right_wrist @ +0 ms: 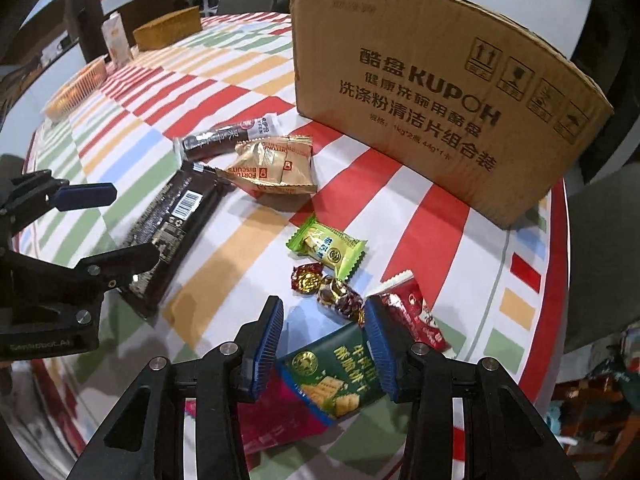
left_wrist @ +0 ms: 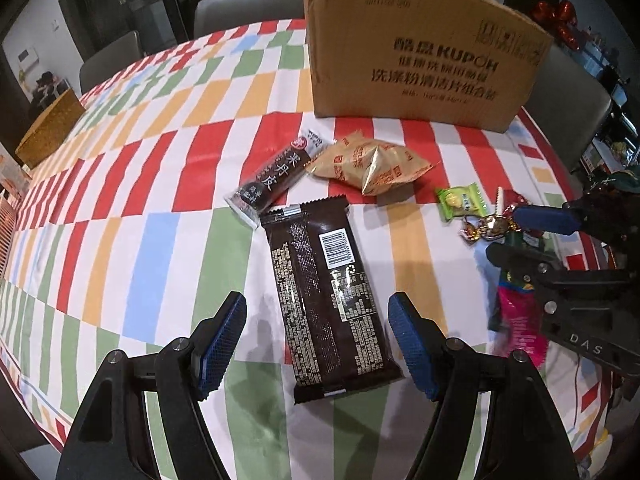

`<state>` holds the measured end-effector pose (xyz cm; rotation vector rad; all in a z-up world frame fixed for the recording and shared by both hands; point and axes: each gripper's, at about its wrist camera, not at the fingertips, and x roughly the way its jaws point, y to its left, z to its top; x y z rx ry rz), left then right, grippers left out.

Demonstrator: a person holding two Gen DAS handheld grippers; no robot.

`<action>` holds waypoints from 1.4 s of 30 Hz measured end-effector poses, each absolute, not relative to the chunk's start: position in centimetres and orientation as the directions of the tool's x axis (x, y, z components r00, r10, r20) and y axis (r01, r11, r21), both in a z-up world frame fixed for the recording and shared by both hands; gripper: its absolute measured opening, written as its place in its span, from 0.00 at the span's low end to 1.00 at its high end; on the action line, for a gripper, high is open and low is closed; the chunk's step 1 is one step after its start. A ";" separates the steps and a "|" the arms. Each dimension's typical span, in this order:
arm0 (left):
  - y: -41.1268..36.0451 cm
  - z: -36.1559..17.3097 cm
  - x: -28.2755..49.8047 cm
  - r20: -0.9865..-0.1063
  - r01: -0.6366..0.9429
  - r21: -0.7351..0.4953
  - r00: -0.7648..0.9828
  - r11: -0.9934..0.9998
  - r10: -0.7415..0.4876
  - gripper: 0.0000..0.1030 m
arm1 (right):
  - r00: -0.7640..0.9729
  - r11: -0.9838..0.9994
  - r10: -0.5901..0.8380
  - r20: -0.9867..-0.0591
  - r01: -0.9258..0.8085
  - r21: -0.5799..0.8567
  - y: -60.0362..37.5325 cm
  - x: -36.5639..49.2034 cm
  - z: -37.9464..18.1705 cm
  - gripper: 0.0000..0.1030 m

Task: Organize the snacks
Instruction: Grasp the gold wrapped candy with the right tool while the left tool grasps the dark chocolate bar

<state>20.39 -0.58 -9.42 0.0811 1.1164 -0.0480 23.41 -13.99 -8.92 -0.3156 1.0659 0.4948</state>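
My left gripper (left_wrist: 316,344) hangs over the striped surface (left_wrist: 120,248) with its jaws spread wide, straddling the near end of the dark bar (left_wrist: 332,300), which lies flat, barcode up; I can't tell whether the pads touch it. Beyond it sit a fruit-leather stick (left_wrist: 276,176) and two gold biscuit packs (left_wrist: 372,164), with the cardboard box (left_wrist: 420,52) standing behind them. My right gripper (right_wrist: 324,340) has its jaws spread too, on either side of the green cracker pack (right_wrist: 340,376), which lies partly over a pink pack (right_wrist: 276,416). Just ahead of those jaws are a foil candy (right_wrist: 328,292), a green sweet (right_wrist: 328,248) and a red packet (right_wrist: 416,312), close together. A woven basket (right_wrist: 168,32) sits at the far edge.
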 end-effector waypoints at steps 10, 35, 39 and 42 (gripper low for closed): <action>-0.5 -10.7 22.2 -0.912 0.068 0.027 0.410 0.997 -0.004 0.71 | 0.374 0.831 0.221 -0.901 -0.555 -0.027 -13.5 24.6 -9.8 0.33; -0.7 -10.4 22.4 -0.904 0.072 -0.029 0.423 0.997 -0.057 0.50 | 0.424 0.866 0.269 -0.865 -0.499 0.024 -13.8 23.9 -8.7 0.26; -0.6 -8.6 21.4 -0.880 0.081 -0.037 0.470 0.996 -0.070 0.50 | 0.445 0.868 0.284 -0.849 -0.496 0.031 -14.0 23.2 -7.6 0.26; -0.6 -7.2 20.7 -0.862 0.091 -0.048 0.499 0.995 -0.087 0.50 | 0.467 0.873 0.298 -0.833 -0.486 0.039 -14.3 22.8 -6.6 0.26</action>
